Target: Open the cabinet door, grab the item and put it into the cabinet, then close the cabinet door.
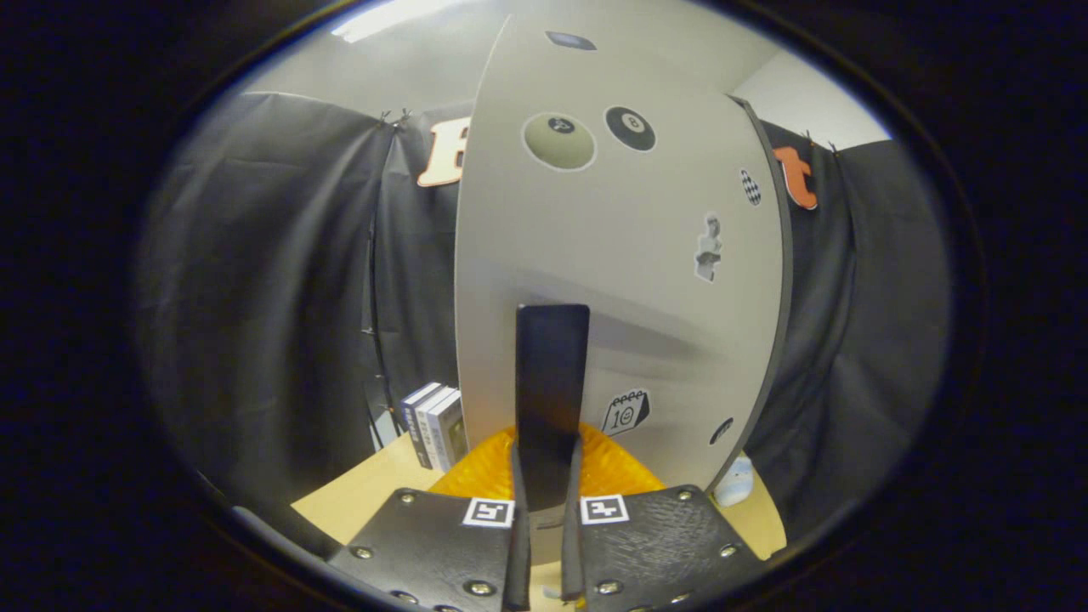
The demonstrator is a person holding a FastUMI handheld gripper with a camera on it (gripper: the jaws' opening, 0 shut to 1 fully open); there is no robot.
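The cabinet door (620, 280) stands upright right ahead, pale and stuck with several stickers, its dark edge toward the right. A dark upright handle (552, 374) is mounted on the door. My gripper (546, 459) is shut on the lower end of that handle, one finger pressing on each side. An orange textured item (616, 469) sits low on the wooden table (374, 493), just behind the fingers and at the foot of the door. The cabinet's inside is hidden by the door.
A few books (435, 425) stand on the table to the left of the door, against the black cloth wall. A small pale blue and white thing (734, 484) lies on the table below the door's right edge.
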